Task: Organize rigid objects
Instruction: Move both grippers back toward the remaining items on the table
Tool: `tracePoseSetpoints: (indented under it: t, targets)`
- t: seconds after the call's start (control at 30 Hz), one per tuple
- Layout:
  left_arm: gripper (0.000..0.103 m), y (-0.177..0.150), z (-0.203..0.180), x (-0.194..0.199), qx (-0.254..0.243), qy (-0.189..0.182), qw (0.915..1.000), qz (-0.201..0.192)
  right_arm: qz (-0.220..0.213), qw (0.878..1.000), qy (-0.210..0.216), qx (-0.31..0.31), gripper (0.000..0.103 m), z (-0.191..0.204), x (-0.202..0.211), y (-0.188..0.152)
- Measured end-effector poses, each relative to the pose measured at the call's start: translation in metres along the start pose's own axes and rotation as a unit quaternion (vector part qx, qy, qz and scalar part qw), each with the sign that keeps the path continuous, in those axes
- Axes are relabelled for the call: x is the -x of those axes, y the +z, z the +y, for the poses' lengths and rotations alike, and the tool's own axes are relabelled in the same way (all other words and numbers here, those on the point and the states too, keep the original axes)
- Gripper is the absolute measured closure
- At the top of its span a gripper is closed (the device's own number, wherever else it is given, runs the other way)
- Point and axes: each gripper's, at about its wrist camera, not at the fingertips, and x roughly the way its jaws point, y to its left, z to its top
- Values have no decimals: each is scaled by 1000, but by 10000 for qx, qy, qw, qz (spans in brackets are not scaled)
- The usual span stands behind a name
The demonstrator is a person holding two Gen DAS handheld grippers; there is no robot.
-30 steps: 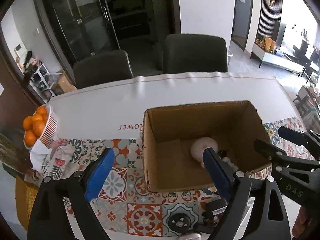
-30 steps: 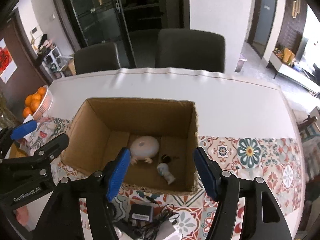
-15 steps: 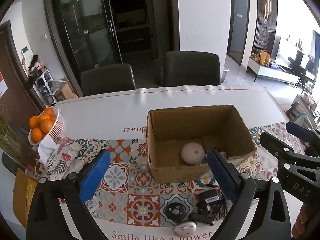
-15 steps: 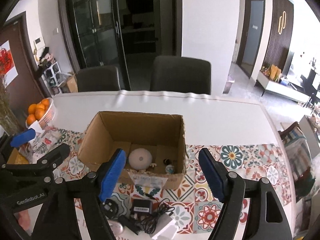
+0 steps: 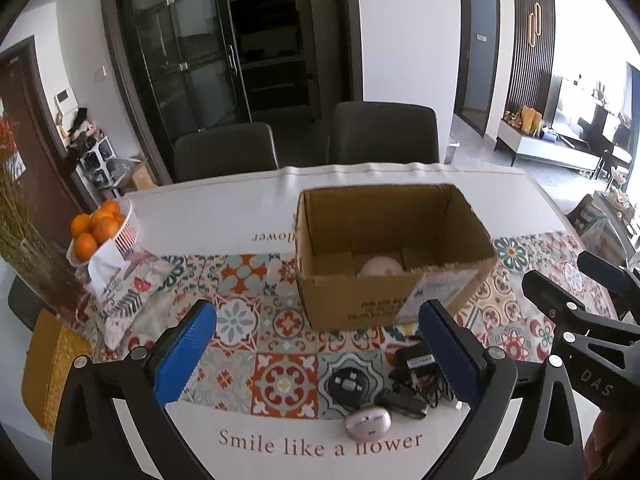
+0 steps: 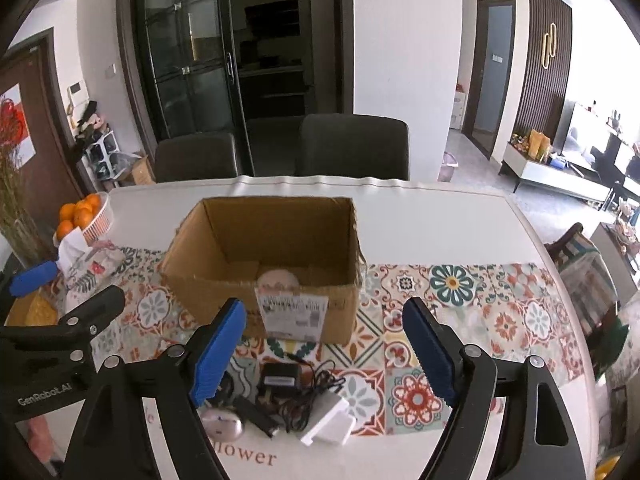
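Observation:
An open cardboard box (image 5: 360,300) (image 6: 216,280) stands on the patterned tablecloth with a round white-pink object (image 5: 381,267) (image 6: 278,280) inside. In front of it lie a black adapter with cable (image 5: 414,360) (image 6: 279,378), a round black disc (image 5: 349,385), a black stick (image 5: 402,402) (image 6: 256,418), a pinkish oval mouse (image 5: 367,423) (image 6: 222,427) and a white block (image 6: 329,426). My left gripper (image 5: 316,354) is open and empty above these items. My right gripper (image 6: 324,350) is open and empty, also short of the box.
A basket of oranges (image 5: 100,228) (image 6: 82,214) sits at the table's left over a folded cloth (image 5: 128,288). A yellow item (image 5: 52,364) lies at the left edge. Two dark chairs (image 5: 384,134) stand behind the table.
Both grippers have pulled back and up from over the box toward the near table edge. The small items in front of the box have come into view. Both stay open.

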Motion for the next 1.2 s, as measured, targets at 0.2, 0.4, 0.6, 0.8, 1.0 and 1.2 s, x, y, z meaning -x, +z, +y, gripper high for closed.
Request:
tracePoseSetpoints:
  t: [0.2,0.4,0.6,0.8,1.0,1.2]
  targets:
    - [0,-26,-5,-9,-16,-117,9997,215,-34,9999,-67,93,22,2,3,-24]
    - [0,-54,-10,-20,-7,-280,9986,452,52,9999,-83,124,22,2,1,-52]
    - [0,-79,-18,-34,-144,-320,9966,741,278,9993,-107,206,22,-1,-9,-73]
    - [1,-102,-26,-50,-213,-450,9927,1095,608,9980,0,156,22,-3,-23,-98]
    - [1,-121,-32,-67,-260,-529,9879,1436,989,9951,82,51,22,-7,-39,-119]
    - [4,-137,-37,-90,-214,-639,9819,1769,1246,9922,75,50,22,-8,-53,-134]
